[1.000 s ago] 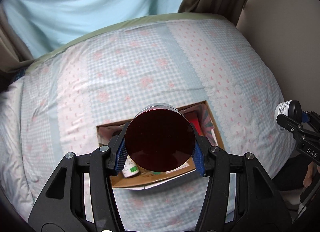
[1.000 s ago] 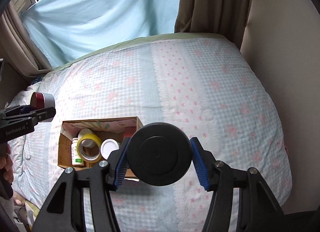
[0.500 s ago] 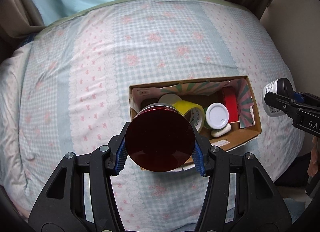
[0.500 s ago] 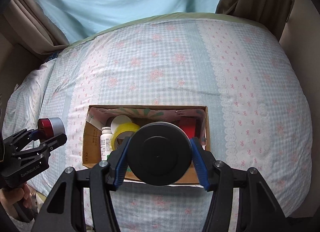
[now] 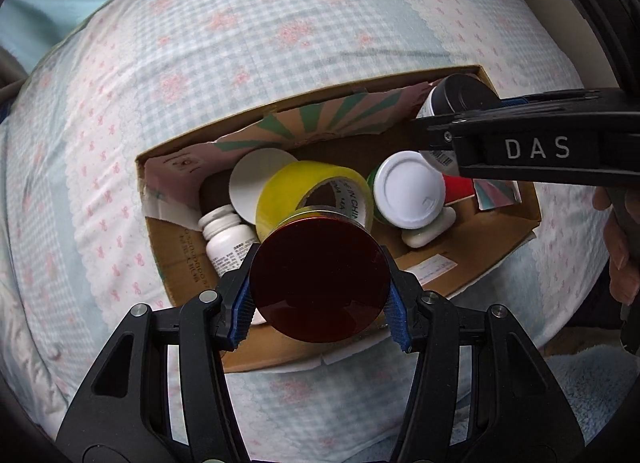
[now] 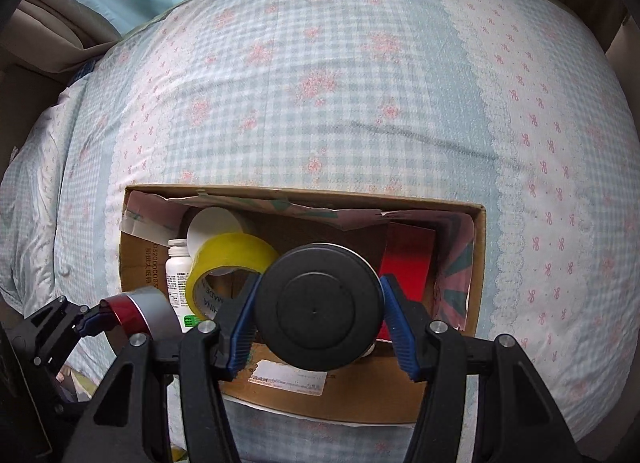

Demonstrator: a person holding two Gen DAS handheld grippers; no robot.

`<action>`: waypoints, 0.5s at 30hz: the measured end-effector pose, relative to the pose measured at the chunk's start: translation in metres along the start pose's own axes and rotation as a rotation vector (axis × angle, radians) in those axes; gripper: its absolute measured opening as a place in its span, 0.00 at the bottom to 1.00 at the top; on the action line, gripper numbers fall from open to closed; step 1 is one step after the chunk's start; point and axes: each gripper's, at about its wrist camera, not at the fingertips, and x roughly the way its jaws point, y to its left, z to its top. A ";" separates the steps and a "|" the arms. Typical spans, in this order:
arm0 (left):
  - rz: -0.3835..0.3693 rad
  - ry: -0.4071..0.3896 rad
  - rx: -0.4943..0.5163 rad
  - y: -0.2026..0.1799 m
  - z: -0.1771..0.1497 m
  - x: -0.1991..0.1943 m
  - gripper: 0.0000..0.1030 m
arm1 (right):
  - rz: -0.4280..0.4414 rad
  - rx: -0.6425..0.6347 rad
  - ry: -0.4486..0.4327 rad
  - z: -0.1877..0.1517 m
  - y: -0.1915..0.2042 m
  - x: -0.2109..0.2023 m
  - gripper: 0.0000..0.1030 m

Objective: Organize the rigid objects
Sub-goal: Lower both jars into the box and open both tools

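Two jars held over an open cardboard box (image 6: 478, 263) on a bedspread (image 6: 360, 83).

The left gripper (image 5: 320, 297) is clamped on a red-lidded jar (image 5: 320, 281) above the box's near edge; the right gripper (image 6: 318, 313) grips a black-lidded jar (image 6: 318, 309) (label partly hidden) over the box's right part. Inside lie yellow tape (image 5: 304, 191), a white bottle (image 5: 228, 239) and a white-capped jar (image 5: 408, 193).
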 end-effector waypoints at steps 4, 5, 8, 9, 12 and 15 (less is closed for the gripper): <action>-0.013 0.014 0.004 -0.008 0.014 0.010 0.49 | 0.014 0.028 0.045 0.005 -0.010 0.018 0.52; -0.007 0.014 0.014 -0.009 0.017 0.011 0.49 | 0.015 0.028 0.052 0.007 -0.011 0.021 0.52; -0.023 0.028 0.028 -0.008 0.024 0.017 0.49 | 0.035 0.036 0.092 0.013 -0.016 0.030 0.52; -0.033 0.034 0.019 -0.007 0.026 0.019 0.49 | 0.057 0.046 0.113 0.015 -0.018 0.033 0.52; -0.047 0.066 0.009 -0.007 0.027 0.025 0.55 | 0.086 0.060 0.152 0.018 -0.021 0.040 0.53; -0.048 0.025 0.000 -0.005 0.022 0.014 1.00 | 0.052 0.051 0.178 0.019 -0.020 0.043 0.66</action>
